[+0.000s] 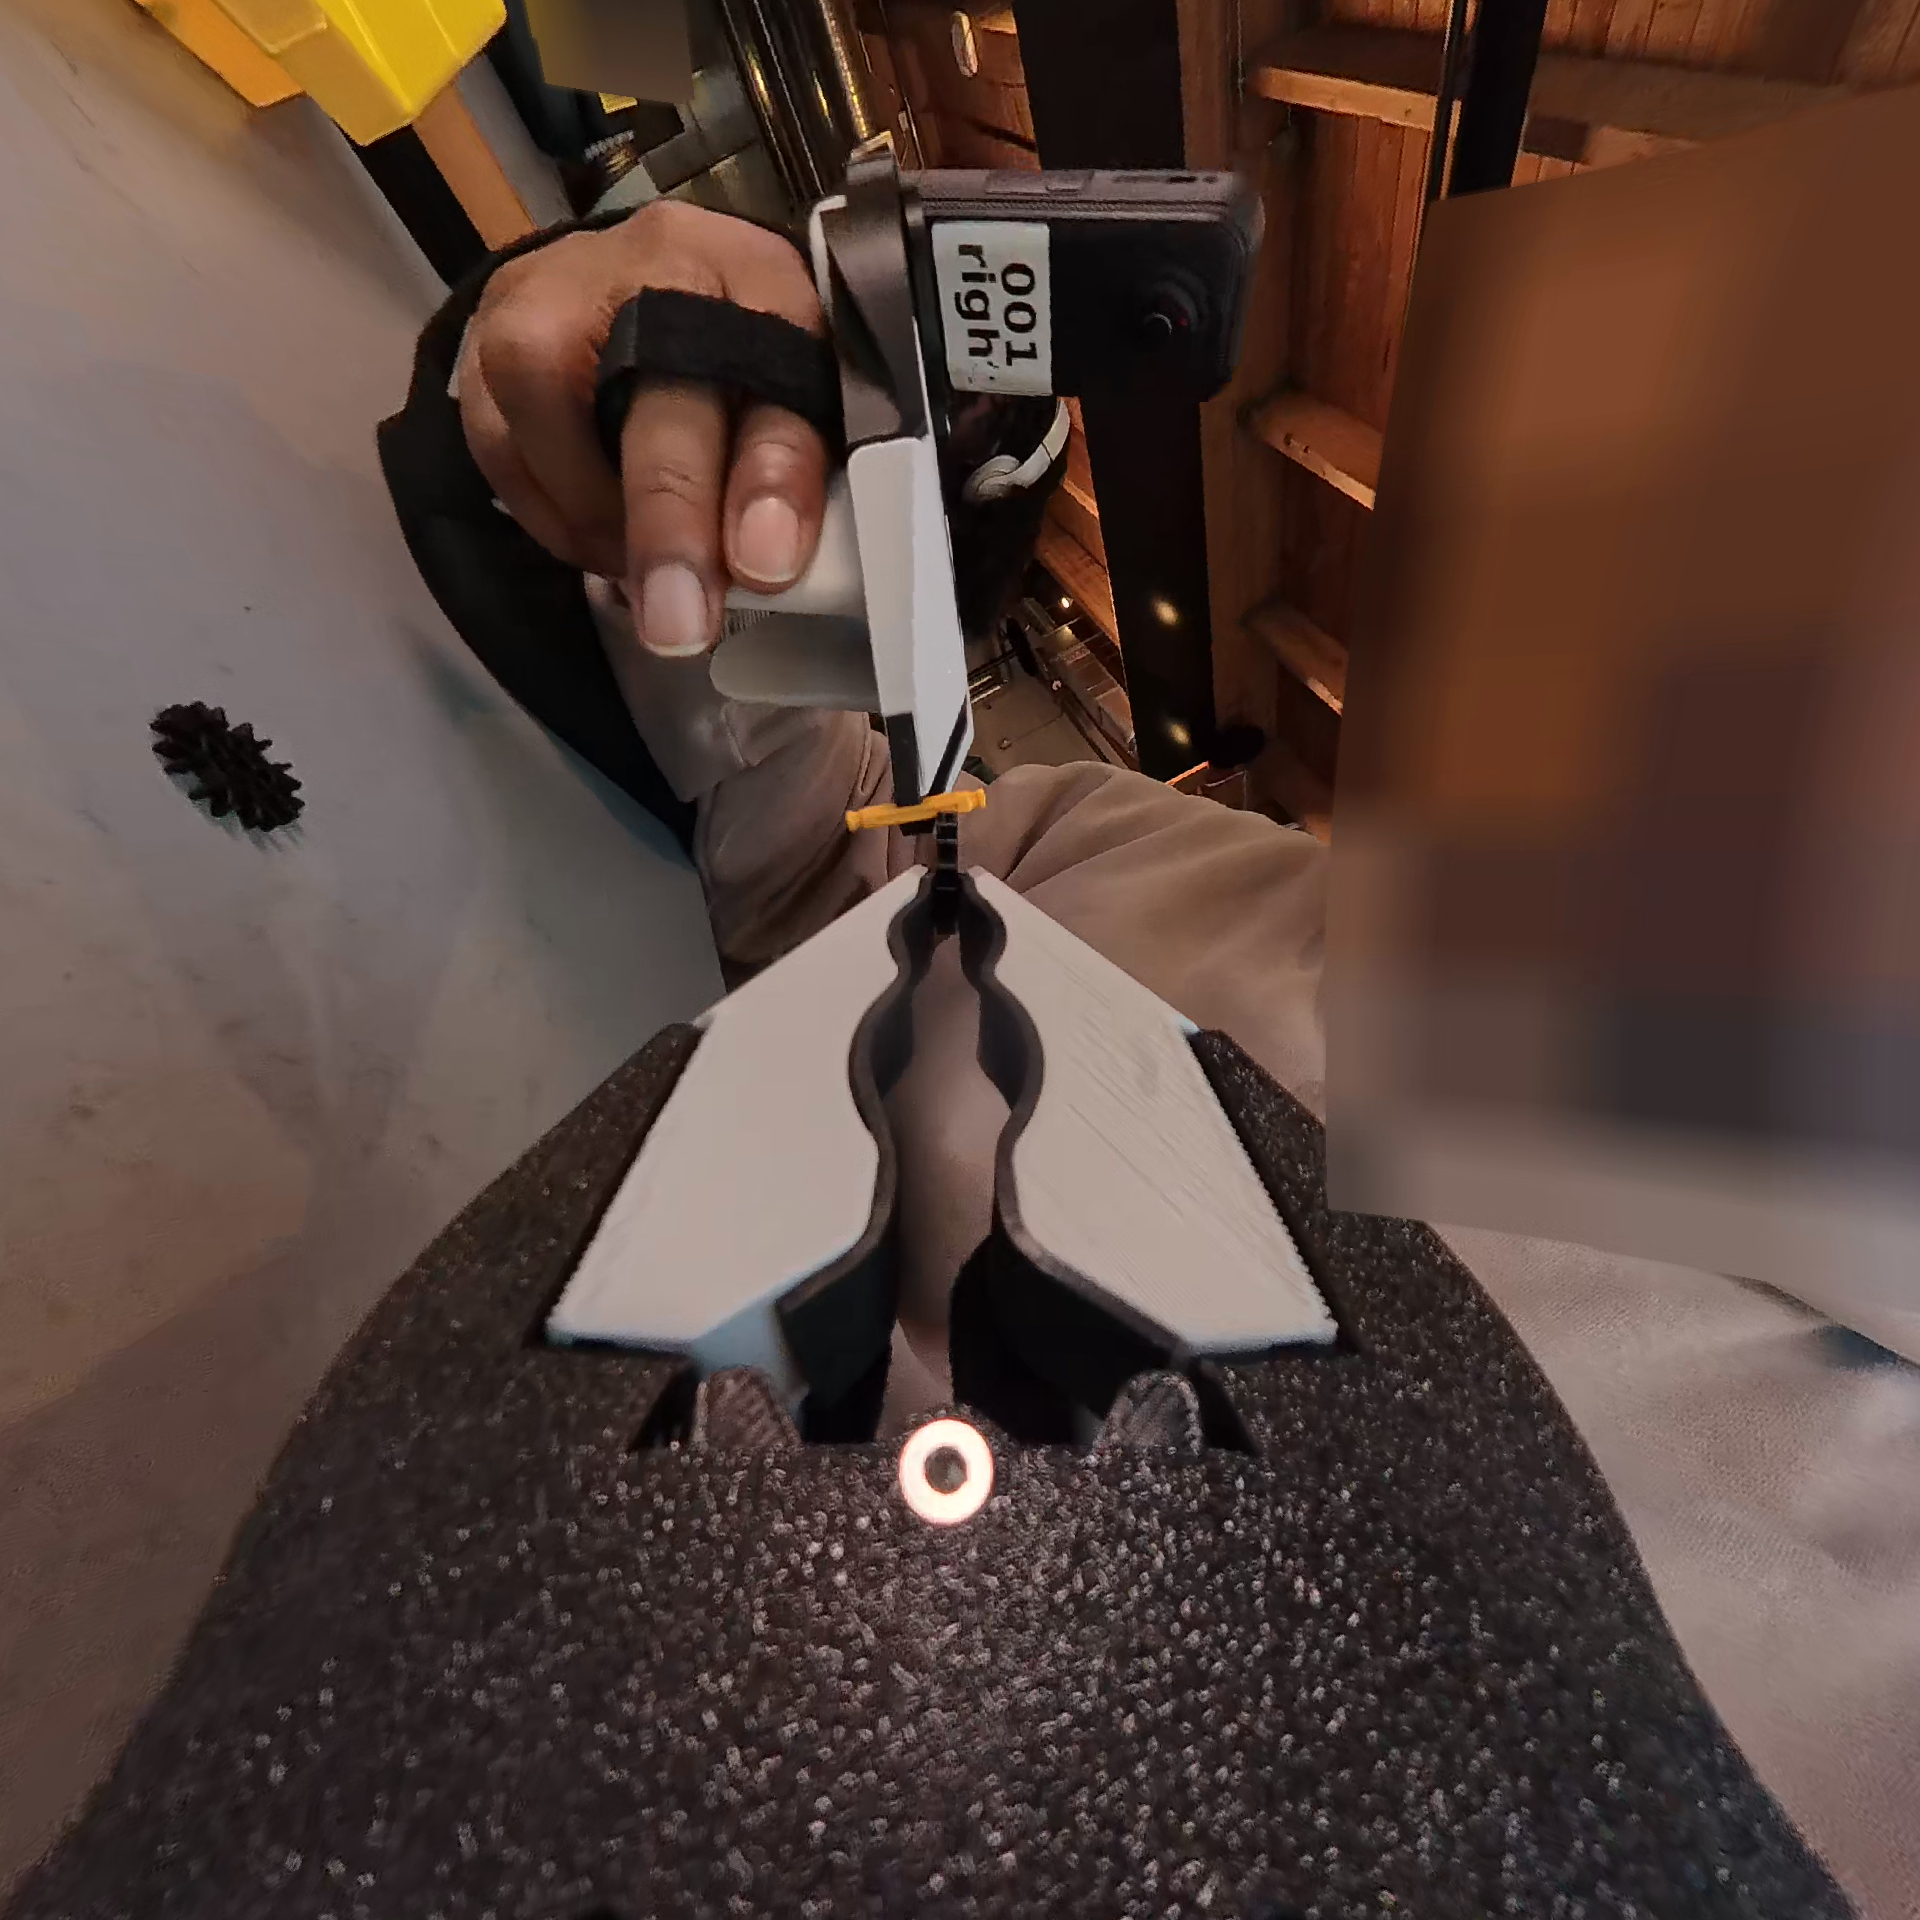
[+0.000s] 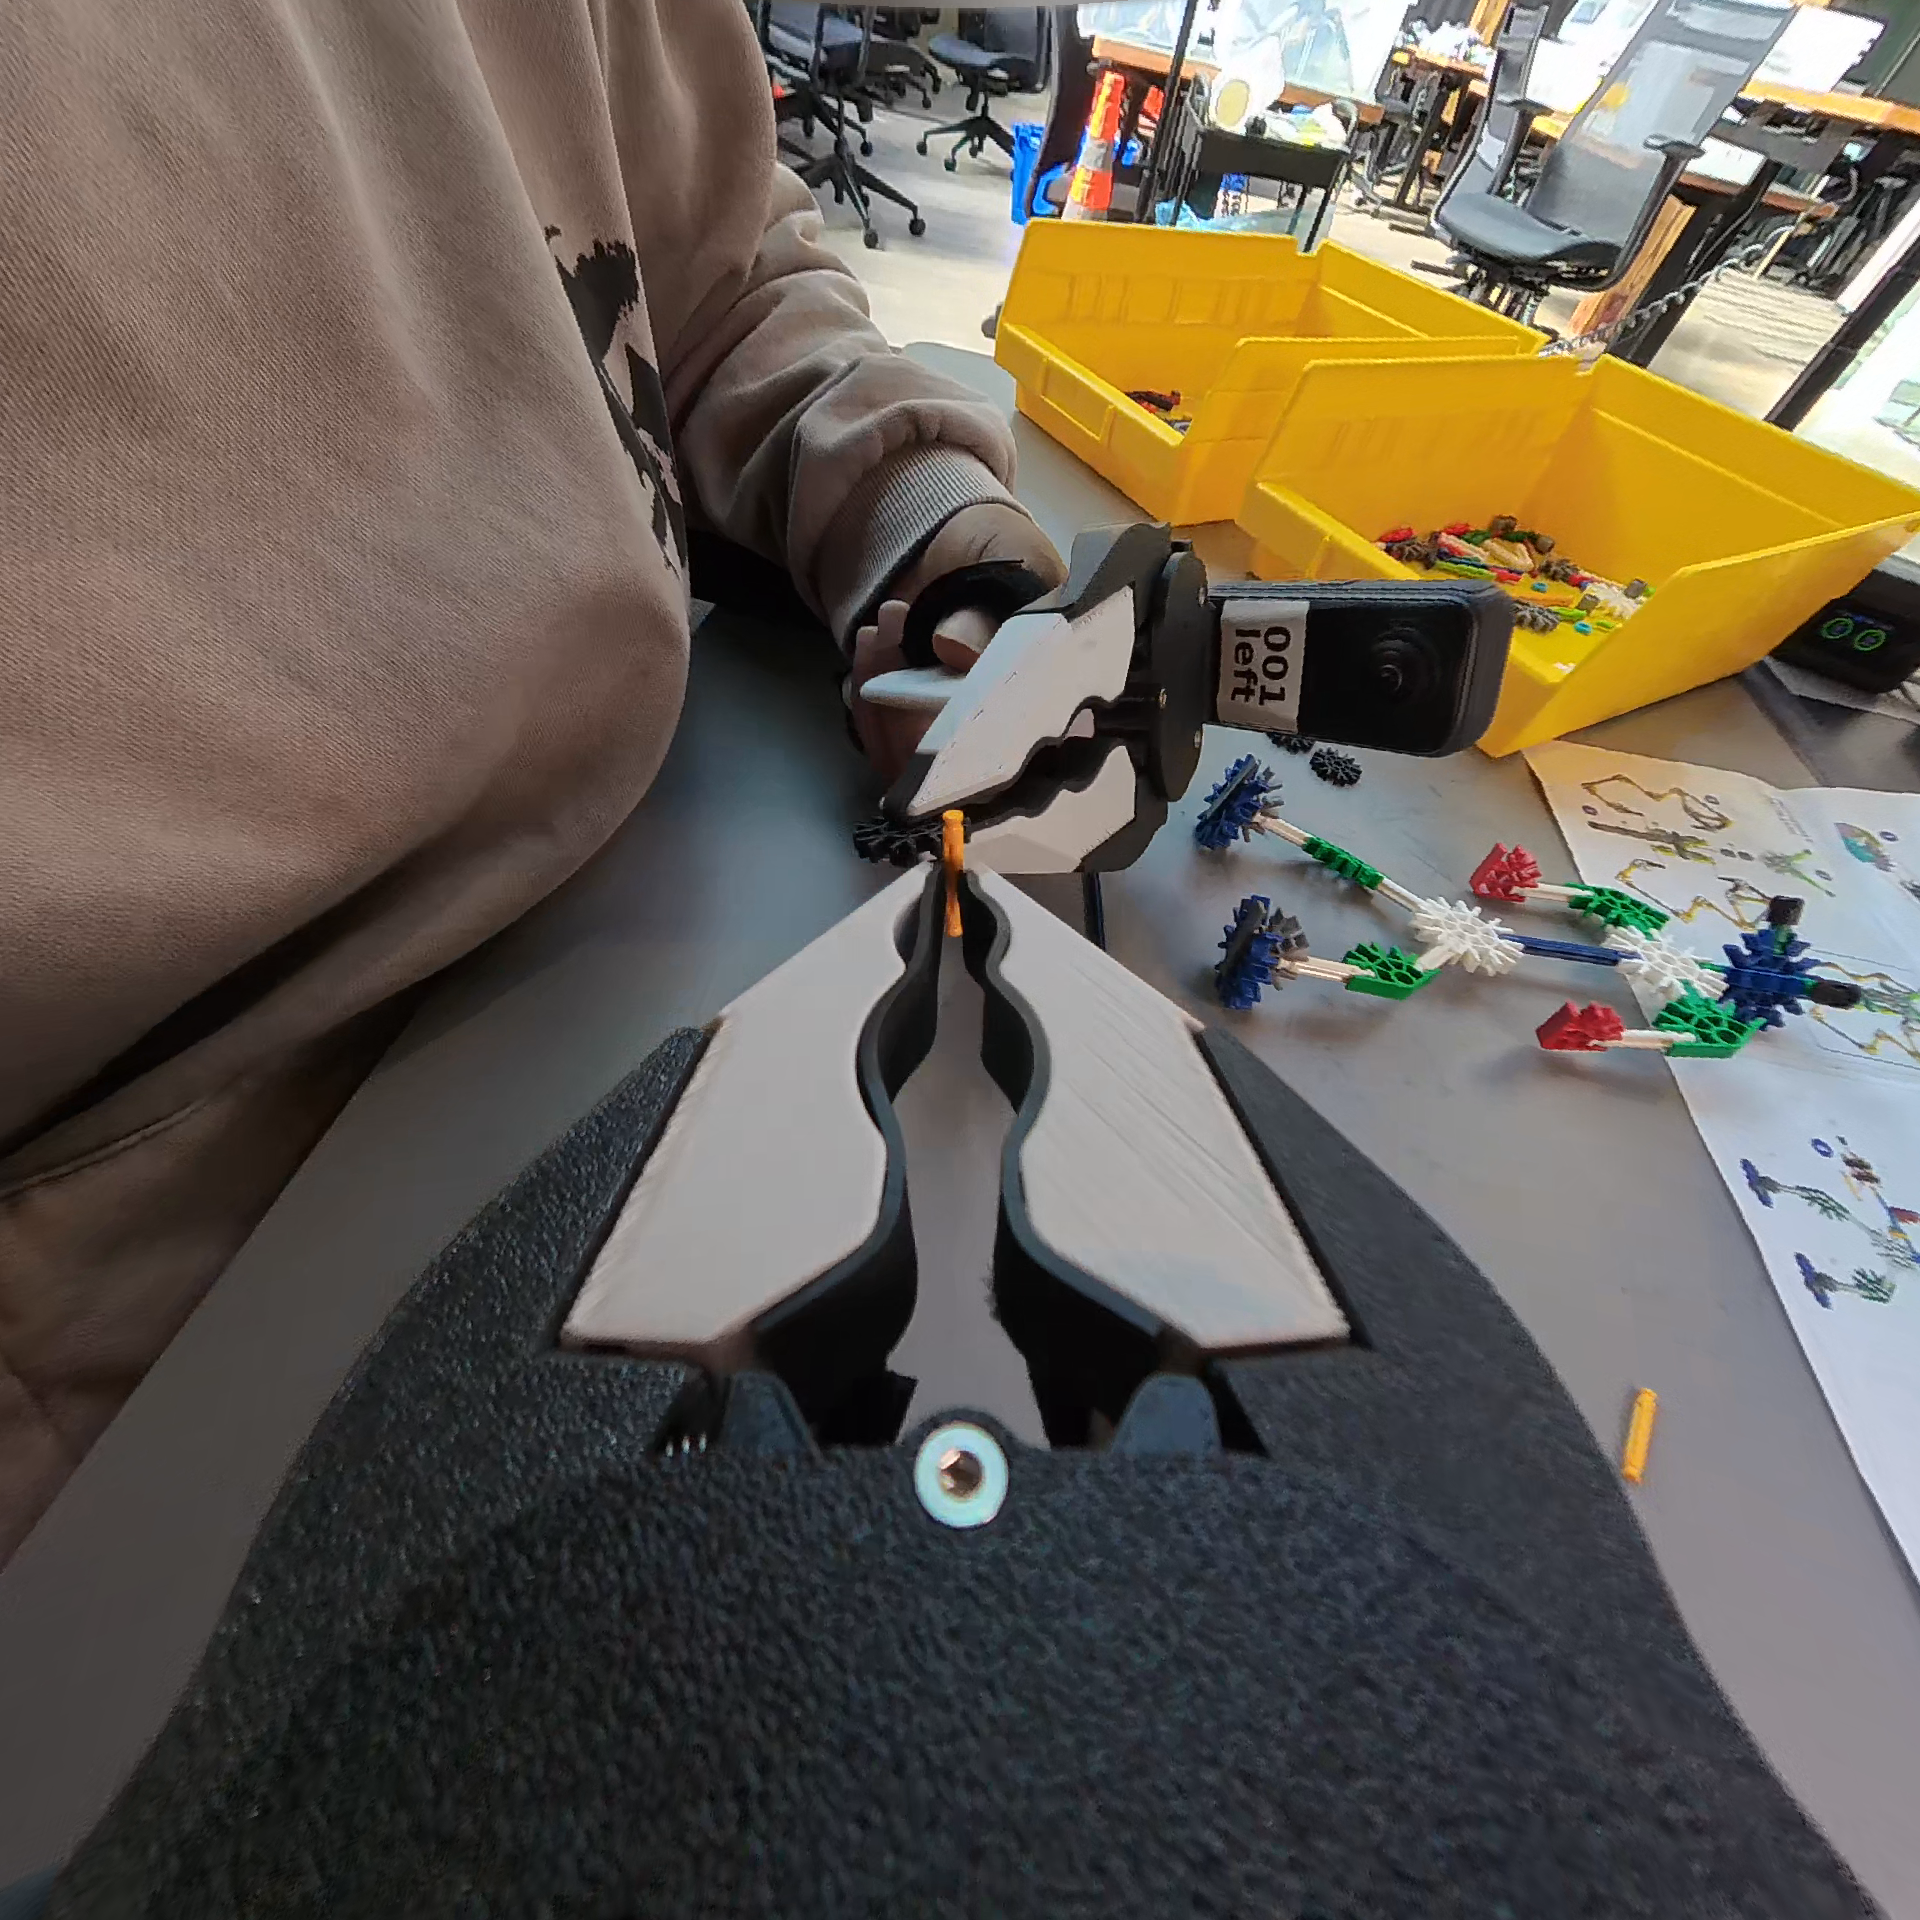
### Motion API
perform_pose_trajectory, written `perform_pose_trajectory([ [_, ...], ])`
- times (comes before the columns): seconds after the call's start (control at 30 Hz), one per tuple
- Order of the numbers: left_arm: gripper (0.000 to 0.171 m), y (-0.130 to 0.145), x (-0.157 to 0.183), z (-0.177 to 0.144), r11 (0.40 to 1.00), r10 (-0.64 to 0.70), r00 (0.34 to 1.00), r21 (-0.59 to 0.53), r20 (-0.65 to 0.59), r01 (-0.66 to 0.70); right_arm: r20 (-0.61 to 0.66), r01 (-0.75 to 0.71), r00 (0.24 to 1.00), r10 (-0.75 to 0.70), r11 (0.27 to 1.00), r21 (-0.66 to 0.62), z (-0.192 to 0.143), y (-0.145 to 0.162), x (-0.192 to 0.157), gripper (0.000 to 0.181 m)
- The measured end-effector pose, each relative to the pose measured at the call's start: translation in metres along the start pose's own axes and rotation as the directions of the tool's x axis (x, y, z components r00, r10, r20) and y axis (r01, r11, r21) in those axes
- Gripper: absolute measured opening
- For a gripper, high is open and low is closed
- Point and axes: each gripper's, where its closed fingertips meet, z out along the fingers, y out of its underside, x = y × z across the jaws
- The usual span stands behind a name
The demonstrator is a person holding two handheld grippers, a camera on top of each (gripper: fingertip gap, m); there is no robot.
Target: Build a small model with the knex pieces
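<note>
Above the near edge of the grey table [image 2: 1403, 1195], my right gripper [image 2: 951, 881] is pressed together on a short orange rod [image 2: 953, 844], pinching it near its lower end so most of it stands clear of the tips. My left gripper [image 1: 943, 885] is closed on a small black connector [image 1: 943, 862], which touches the rod crosswise right at the right gripper's tips. Both grips are shallow, at the very points of the fingers, so I judge that any sideways push could twist the rod in its pinch or flick the connector out. The connector is thin and dark, and I cannot tell whether rod and slot are truly in line; a skewed push might jam or bend them. A dropped piece could roll under my sleeve or off the table edge. Farther off lie a built chain of coloured rods and connectors [image 2: 1455, 940], a loose orange rod [image 2: 1640, 1434], a spare black connector [image 1: 227, 767] and two yellow bins [image 2: 1143, 312]. As for writing, each gripper's camera carries a white printed sticker [image 2: 1259, 665], and a paper sheet [image 2: 1829, 1164] shows coloured diagrams; no brand is legible.
</note>
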Motion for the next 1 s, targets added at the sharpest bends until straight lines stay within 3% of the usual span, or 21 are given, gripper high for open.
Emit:
perform_pose_trajectory([
  [0.7,0.001,0.001,-0.012,-0.003,0.996,-0.086,0.996,0.006,0.019,0.086,-0.064,0.109,0.991,-0.118,0.984,-0.141,0.007,0.019,-0.002,0.000],
  [1.0,0.001,0.007,-0.035,-0.006,0.994,-0.104,0.982,-0.010,0.154,0.107,-0.101,0.171,0.974,-0.203,0.950,-0.260,0.012,0.045,0.000,0.000],
])
